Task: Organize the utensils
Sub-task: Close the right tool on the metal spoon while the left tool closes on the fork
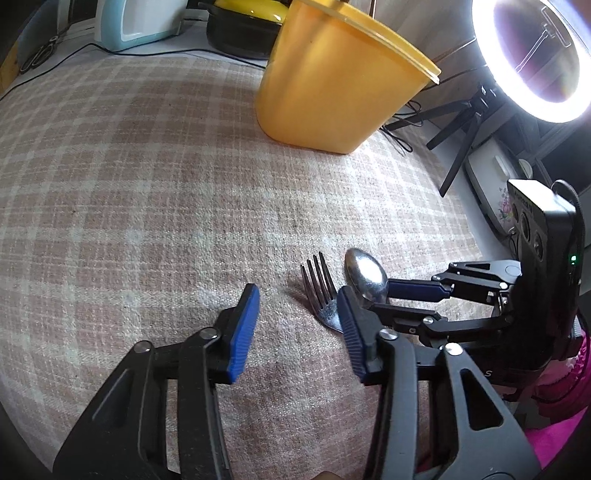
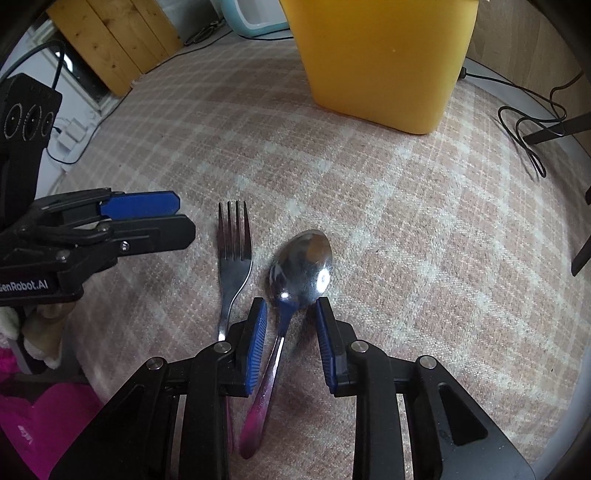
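A steel fork [image 2: 232,258] and a steel spoon [image 2: 301,269] lie side by side on the checked cloth, fork to the left. A tall yellow plastic container [image 2: 380,55] stands beyond them; it also shows in the left wrist view [image 1: 332,81]. My right gripper [image 2: 291,314] is open, its blue pads either side of the spoon's neck, not closed on it. My left gripper [image 1: 299,302] is open and empty, just left of the fork [image 1: 319,291] and spoon [image 1: 365,273]. It appears in the right wrist view [image 2: 177,218] at the left.
A lit ring light [image 1: 535,59] on a tripod stands at the right edge with cables [image 2: 528,129] on the table. A black pot with a yellow lid [image 1: 247,26] and a pale blue appliance [image 1: 136,22] sit at the back. Scissors [image 1: 37,55] lie far left.
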